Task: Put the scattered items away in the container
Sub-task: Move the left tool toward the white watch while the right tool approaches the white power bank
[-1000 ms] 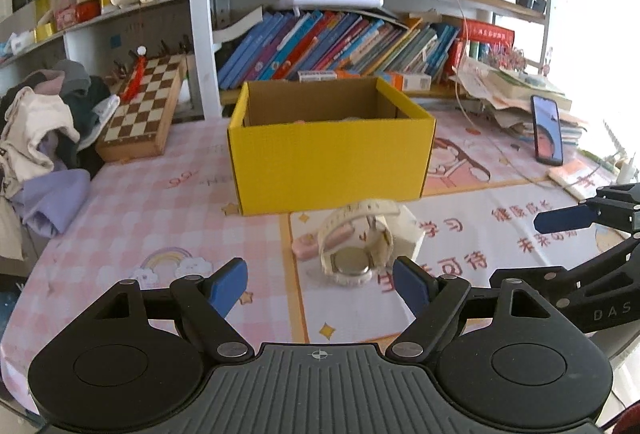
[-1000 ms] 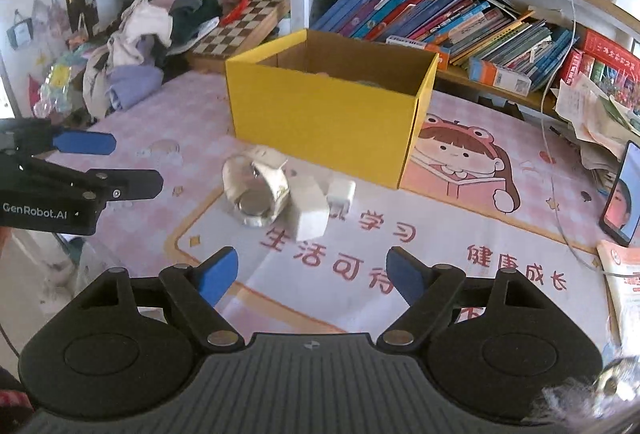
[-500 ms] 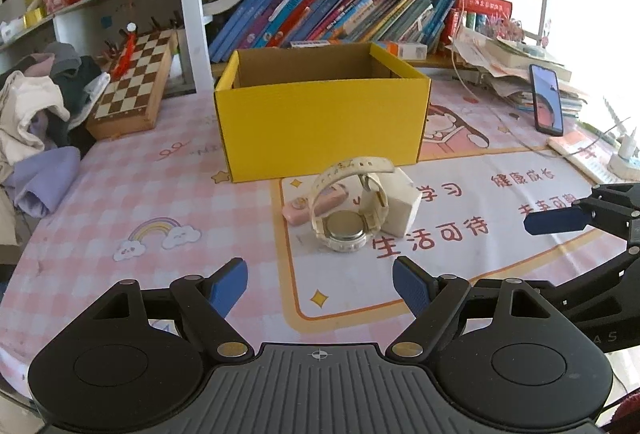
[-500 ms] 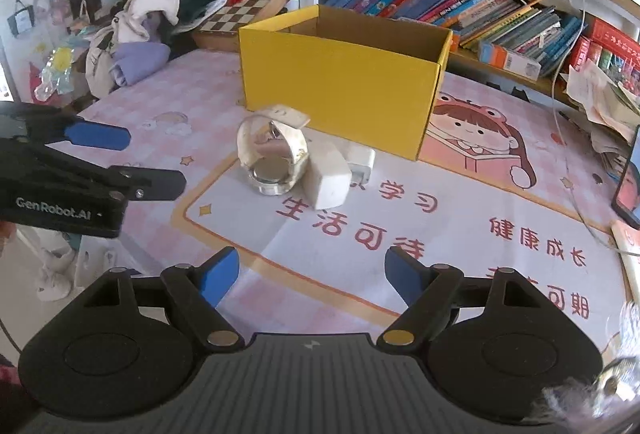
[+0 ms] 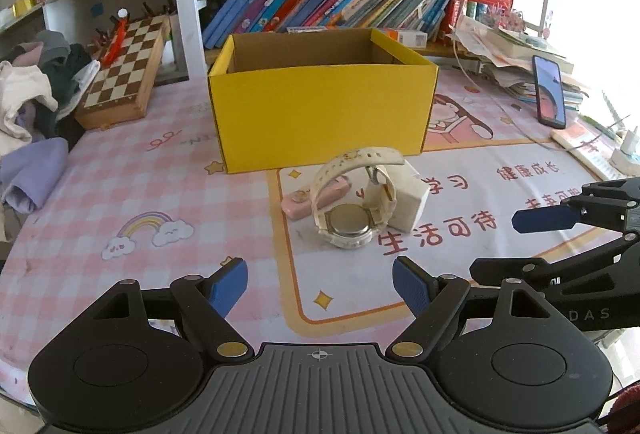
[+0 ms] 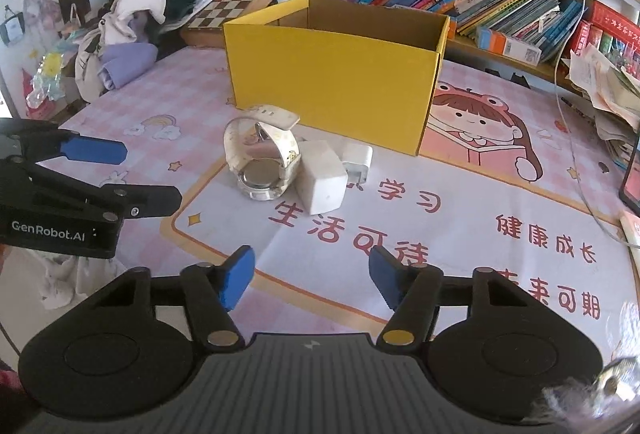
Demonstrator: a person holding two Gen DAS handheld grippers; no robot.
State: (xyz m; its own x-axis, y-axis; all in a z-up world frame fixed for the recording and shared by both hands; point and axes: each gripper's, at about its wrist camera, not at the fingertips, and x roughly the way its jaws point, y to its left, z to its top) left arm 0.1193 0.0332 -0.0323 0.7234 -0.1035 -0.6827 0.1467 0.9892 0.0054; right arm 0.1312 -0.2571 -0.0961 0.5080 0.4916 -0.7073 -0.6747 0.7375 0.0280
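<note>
Yellow box, one watch, two white chargers, left hand-held gripper wide, right hand-held gripper closing, empty

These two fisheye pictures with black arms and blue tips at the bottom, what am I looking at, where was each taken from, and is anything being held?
There is no robot here: a person holds a two-finger tool in each hand, and each tool carries a camera looking along its fingers. One picture is from the left tool, the other from the right tool; each also shows the other tool at its edge. On the pink table mat stands an open yellow box. In front of it lie a white watch, a white charger, a small white plug and a small pink item. Nothing is held: the left tool is open, and the right tool's jaws are closing on empty air.
</note>
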